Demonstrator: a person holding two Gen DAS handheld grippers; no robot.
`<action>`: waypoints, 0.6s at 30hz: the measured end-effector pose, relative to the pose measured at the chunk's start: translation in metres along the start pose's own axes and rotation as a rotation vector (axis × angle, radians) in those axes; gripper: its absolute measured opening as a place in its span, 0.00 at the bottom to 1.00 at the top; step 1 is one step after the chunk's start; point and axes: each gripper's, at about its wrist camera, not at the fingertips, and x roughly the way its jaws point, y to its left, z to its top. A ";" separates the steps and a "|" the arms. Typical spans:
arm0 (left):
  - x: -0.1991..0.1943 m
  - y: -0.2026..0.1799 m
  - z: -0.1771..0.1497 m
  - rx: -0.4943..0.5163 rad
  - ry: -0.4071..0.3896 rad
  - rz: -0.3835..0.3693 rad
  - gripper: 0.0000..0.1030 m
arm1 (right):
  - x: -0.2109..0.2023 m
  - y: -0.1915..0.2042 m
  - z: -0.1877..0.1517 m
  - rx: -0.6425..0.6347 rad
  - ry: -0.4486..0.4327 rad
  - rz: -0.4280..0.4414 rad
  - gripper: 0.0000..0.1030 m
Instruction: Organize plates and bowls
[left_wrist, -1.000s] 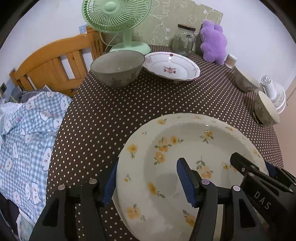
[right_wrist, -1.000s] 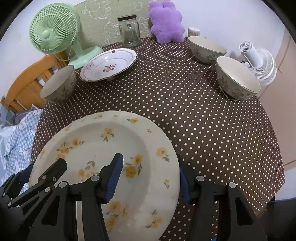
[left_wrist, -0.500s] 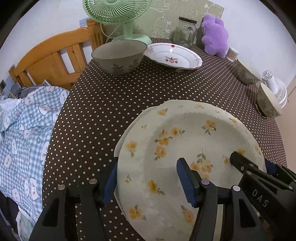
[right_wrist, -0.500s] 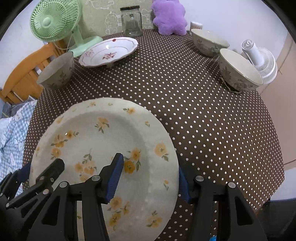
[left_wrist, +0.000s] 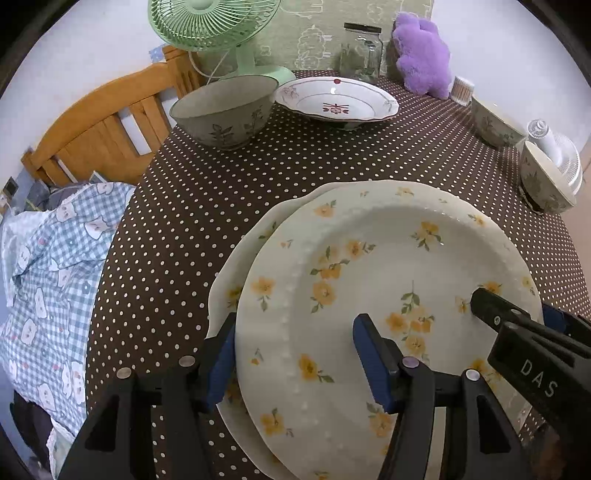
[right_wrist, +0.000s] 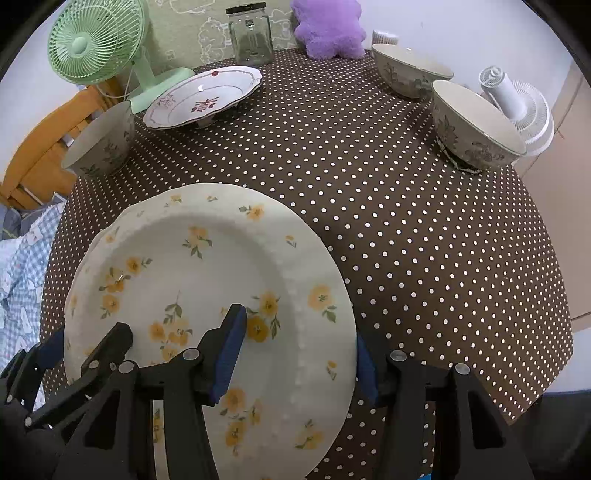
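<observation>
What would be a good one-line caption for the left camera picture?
Two grippers hold a flowered plate over a matching plate on a dotted table.

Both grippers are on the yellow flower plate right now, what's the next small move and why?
Probably shift the top plate slightly toward the left hand-held gripper, then lower it. A matching plate beneath pokes out on that side, so the two aren't lined up. The right hand-held gripper holds the opposite rim.

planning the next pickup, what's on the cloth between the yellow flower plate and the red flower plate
Nothing: only bare dotted tablecloth between yellow flower plate and red flower plate, per the right wrist view.
</observation>
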 end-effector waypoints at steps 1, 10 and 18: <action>0.000 0.000 0.000 0.001 0.000 0.003 0.60 | 0.000 0.000 0.000 0.000 0.000 0.004 0.56; 0.001 -0.001 0.000 0.006 0.001 0.016 0.65 | -0.006 -0.001 -0.001 -0.037 -0.006 0.017 0.56; 0.002 -0.003 0.000 0.007 0.010 0.028 0.67 | -0.011 -0.004 -0.001 -0.069 -0.019 -0.017 0.40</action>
